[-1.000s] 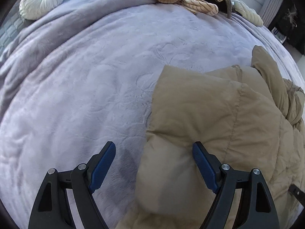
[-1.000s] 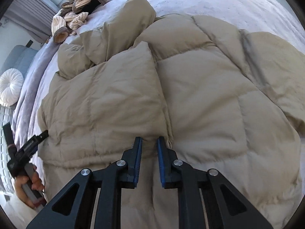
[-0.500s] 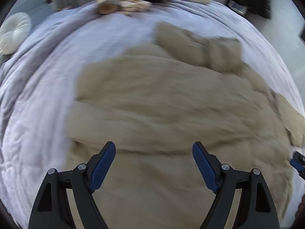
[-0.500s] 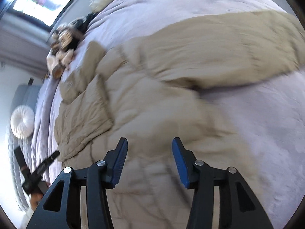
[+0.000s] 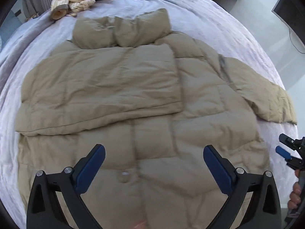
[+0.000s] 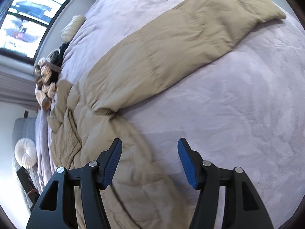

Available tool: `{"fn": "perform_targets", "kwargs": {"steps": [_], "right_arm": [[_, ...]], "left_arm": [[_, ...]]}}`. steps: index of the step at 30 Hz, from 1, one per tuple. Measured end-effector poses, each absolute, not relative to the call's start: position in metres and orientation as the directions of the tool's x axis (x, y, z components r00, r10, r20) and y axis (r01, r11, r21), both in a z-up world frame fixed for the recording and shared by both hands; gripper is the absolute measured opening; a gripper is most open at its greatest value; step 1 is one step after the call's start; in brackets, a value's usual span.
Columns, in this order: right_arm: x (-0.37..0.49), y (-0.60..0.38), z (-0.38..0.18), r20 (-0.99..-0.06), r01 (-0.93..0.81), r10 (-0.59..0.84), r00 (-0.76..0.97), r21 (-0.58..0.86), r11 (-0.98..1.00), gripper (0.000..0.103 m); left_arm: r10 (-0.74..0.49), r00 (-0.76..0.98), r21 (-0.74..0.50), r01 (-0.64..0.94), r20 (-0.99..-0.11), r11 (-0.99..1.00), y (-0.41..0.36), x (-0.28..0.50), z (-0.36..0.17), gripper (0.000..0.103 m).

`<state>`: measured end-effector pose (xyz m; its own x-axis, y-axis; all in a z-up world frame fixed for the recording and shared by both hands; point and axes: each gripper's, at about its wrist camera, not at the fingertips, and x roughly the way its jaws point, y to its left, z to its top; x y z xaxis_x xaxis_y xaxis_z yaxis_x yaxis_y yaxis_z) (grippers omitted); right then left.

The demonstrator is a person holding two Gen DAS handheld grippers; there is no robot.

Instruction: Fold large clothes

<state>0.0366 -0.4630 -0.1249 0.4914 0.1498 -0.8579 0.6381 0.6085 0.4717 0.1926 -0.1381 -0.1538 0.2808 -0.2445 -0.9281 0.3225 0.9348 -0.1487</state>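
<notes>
Left wrist view: a tan quilted puffer jacket (image 5: 152, 99) lies spread on a pale lilac plush bed cover (image 5: 209, 19) and fills most of the picture. One sleeve (image 5: 101, 89) is folded flat across the chest from 9 o'clock; the other sleeve (image 5: 266, 99) stretches out toward 3 o'clock, its cuff near the edge of the bed cover. The padded collar (image 5: 122, 30) sits bunched at 12 o'clock. The left gripper (image 5: 154, 156) hangs above the lower body of the jacket, jaws wide apart and holding nothing. The jacket's hem at 6 o'clock is blurred, and a small round fastener there cannot be made out clearly. At 4 o'clock the right gripper (image 5: 286, 148) is cut off by the frame, with fingertips (image 5: 294, 194) of the holding hand partly visible. A heap of striped cream knitwear (image 5: 76, 2) lies at 11 o'clock beyond the collar.

Right wrist view: the right gripper (image 6: 150, 162) has its jaws spread wide with nothing between them; its left finger is over the jacket's blurred side edge, its right finger over bare bed cover (image 6: 238, 114). The outstretched sleeve (image 6: 181, 43) runs toward 1 o'clock. A round white tufted cushion (image 6: 25, 153) shows at 9 o'clock, and a window (image 6: 32, 17) at 10 o'clock.
</notes>
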Motion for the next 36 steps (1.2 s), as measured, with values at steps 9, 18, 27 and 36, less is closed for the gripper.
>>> {"fn": "perform_targets", "kwargs": {"steps": [9, 18, 27, 36], "right_arm": [[0.01, -0.529, -0.132, -0.8, 0.683, 0.099, 0.592, 0.563, 0.465, 0.103], [0.011, -0.591, -0.153, -0.719, 0.673, 0.117, 0.685, 0.686, 0.276, 0.103], [0.029, -0.638, -0.168, -0.608, 0.597, 0.086, 0.789, 0.793, 0.124, 0.103], [0.059, -0.654, -0.17, -0.531, 0.532, 0.129, 0.837, 0.846, 0.034, 0.079]], "left_arm": [[-0.179, 0.298, -0.063, 0.36, -0.938, 0.931, -0.183, 0.191, -0.151, 0.103], [-0.136, 0.279, -0.026, 0.366, -0.95, 0.93, -0.207, 0.194, -0.157, 0.103], [-0.086, 0.274, 0.016, 0.348, -0.958, 0.937, -0.218, 0.195, -0.159, 0.103], [-0.019, 0.283, 0.08, 0.334, -0.959, 0.939, -0.228, 0.197, -0.165, 0.103]]}}
